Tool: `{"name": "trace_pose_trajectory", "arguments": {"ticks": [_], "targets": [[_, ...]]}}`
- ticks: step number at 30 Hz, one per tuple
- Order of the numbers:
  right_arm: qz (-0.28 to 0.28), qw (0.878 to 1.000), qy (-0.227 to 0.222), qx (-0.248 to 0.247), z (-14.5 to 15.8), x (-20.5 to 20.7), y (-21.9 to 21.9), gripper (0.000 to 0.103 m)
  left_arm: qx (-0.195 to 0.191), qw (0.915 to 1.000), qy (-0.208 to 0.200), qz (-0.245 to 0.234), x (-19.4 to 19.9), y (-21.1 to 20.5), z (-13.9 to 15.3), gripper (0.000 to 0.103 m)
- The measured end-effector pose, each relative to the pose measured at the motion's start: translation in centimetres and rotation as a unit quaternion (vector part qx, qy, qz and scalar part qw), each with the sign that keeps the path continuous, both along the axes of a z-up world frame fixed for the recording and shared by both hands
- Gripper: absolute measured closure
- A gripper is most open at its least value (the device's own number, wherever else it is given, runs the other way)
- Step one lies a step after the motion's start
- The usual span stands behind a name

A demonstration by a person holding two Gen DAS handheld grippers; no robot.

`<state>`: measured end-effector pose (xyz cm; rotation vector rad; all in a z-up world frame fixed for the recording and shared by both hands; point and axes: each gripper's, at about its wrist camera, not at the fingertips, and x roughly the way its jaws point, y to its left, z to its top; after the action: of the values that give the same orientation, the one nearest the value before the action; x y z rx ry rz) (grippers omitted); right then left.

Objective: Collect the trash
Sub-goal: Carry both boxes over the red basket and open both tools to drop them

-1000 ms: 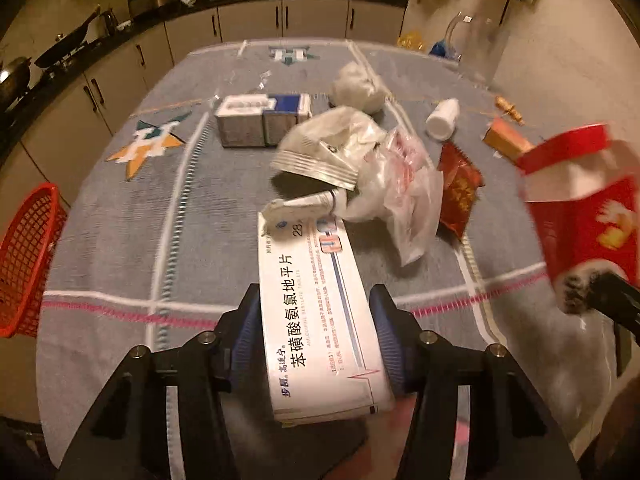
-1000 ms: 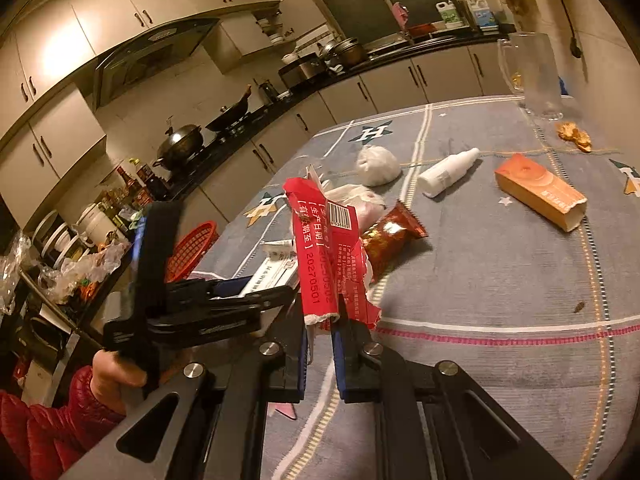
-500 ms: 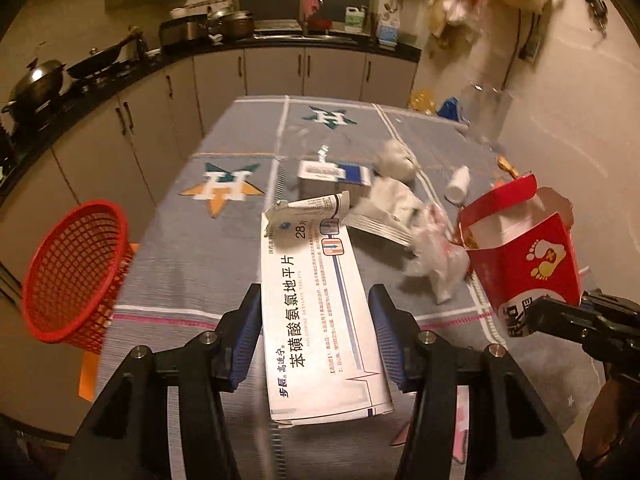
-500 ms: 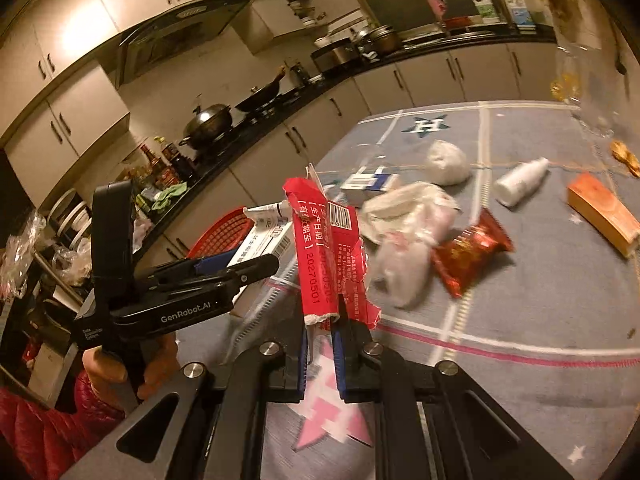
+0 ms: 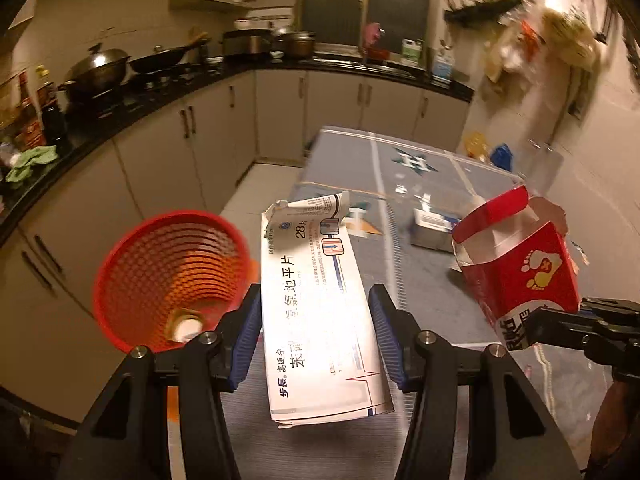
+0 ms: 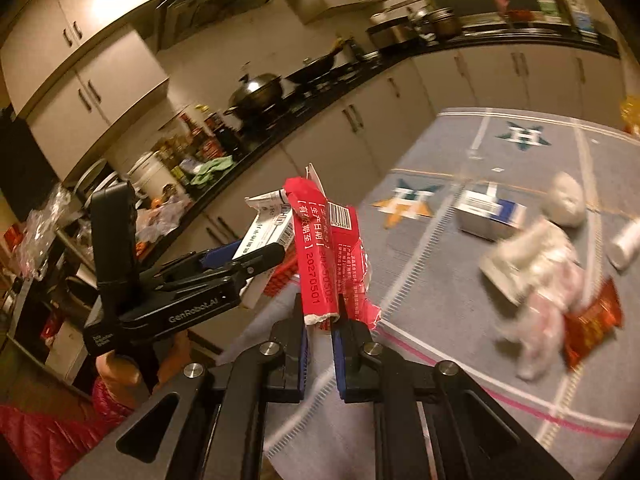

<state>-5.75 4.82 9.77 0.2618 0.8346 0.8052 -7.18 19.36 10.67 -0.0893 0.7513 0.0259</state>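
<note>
My left gripper (image 5: 316, 308) is shut on a flattened white medicine box (image 5: 316, 300), held above the table's left edge. A red mesh basket (image 5: 168, 276) stands on the floor just left of it, with a small object inside. My right gripper (image 6: 320, 312) is shut on a flattened red carton (image 6: 320, 248); the carton also shows at the right of the left wrist view (image 5: 520, 264). The left gripper with its white box shows in the right wrist view (image 6: 260, 256), to the left of the red carton.
On the grey table (image 6: 460, 280) lie a white-and-blue box (image 6: 488, 216), crumpled plastic bags (image 6: 536, 272), a red snack packet (image 6: 592, 328), a white wad (image 6: 566, 200) and a white bottle (image 6: 624, 240). Kitchen cabinets (image 5: 160, 168) and a counter run along the left.
Both grippers have swung left with their boxes. The red basket has come from the far left into near view beside the left gripper. The trash pile has slid to the right.
</note>
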Motion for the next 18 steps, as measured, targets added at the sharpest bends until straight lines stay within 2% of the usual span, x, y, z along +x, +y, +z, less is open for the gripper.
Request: {"name": "trace_pose_trajectory", "arguments": {"ticks": [10, 18], "targets": [[0.057, 0.998, 0.008, -0.009, 1.3, 4.1, 8.9, 0.091, 0.004, 0.9977, 0.006, 0.068, 0.6, 7.8, -0.2, 0.051], [0.089, 0.995, 0.052, 0.009, -0.2, 9.0, 15.3, 0.091, -0.007, 0.994, 0.033, 0.104, 2.3, 13.1, -2.1, 0.051]]}}
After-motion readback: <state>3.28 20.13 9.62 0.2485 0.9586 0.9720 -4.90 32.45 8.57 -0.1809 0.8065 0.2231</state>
